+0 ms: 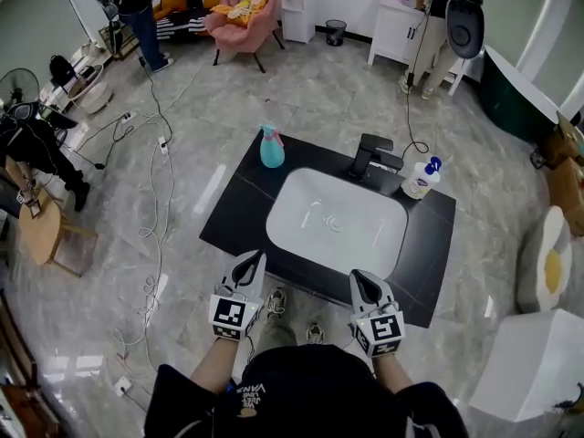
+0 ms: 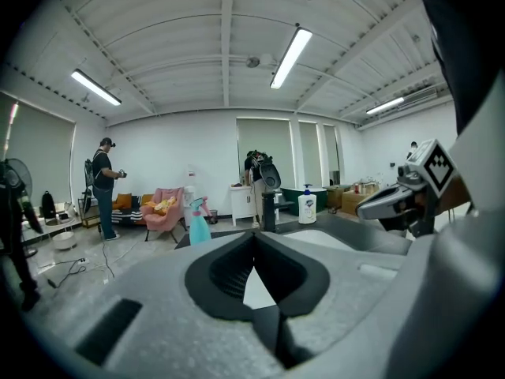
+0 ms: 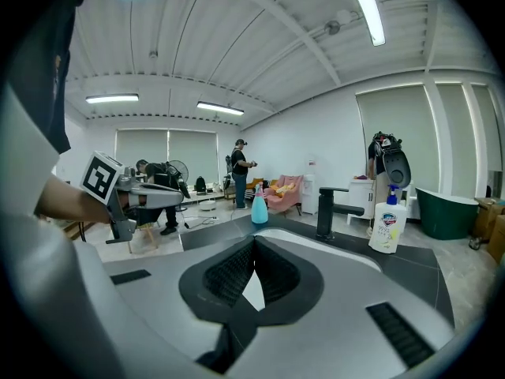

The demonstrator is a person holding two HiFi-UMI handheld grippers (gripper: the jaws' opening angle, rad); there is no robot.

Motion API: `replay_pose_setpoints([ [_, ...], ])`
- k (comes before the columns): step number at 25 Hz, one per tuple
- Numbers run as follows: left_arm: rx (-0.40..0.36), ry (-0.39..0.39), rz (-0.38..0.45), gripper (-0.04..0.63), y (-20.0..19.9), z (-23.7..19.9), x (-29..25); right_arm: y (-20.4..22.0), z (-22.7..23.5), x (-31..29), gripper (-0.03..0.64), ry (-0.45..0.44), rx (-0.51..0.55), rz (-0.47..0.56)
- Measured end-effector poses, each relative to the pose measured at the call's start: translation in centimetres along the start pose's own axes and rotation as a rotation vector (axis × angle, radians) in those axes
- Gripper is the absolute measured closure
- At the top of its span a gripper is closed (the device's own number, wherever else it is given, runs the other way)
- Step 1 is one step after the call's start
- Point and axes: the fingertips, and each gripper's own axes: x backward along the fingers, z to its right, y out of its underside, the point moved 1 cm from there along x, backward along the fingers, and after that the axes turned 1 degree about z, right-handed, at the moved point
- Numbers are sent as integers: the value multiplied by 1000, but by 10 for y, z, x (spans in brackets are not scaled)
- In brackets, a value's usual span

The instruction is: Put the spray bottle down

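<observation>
Left gripper (image 2: 253, 255): jaws clenched, tips meeting, nothing between the pads. It touches no object and hangs over the near left edge of the counter (image 1: 235, 210), on the near side of the basin (image 1: 336, 219).

Right gripper (image 3: 253, 260): jaws likewise closed tip to tip, with nothing gripped. It hangs over the near edge of the counter, towards the basin's near right corner. The two grippers are level with one another and well apart.

Spray bottle (image 1: 271, 147): released. It stands upright on the counter beyond the basin's far left corner, clear of both grippers, with the whole basin between it and them. Body blue-green, trigger head pink.

Tap (image 1: 372, 156): black, mounted on the counter just behind the basin's far rim.

Soap bottle (image 1: 422, 178): white with a blue pump, upright on the counter at the basin's far right corner, just right of the tap.

Basin: white, set into the black counter.

Pink armchair (image 1: 245, 12): on the floor well beyond the basin, past the spray bottle. Cables (image 1: 155, 199) trail over the floor to the basin's left.
</observation>
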Motion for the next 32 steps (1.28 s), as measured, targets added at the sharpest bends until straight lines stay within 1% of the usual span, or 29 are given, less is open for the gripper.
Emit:
replay_pose_setpoints([
  [9,24,-45,-35,577,15,41,41,16,-9,19,614,-72,14,0],
  [16,15,-39,-59,577,25,69,55,25,-10,32,614,-105,20,-15],
  [22,18,-46,-64,577,27,79,59,31,-11,36,614,-116,36,-29],
  [28,14,-40,-51,577,25,86,58,32,-12,34,615,-126,42,-31],
  [32,10,-35,-53,577,30,87,61,32,-15,35,615,-126,45,-30],
])
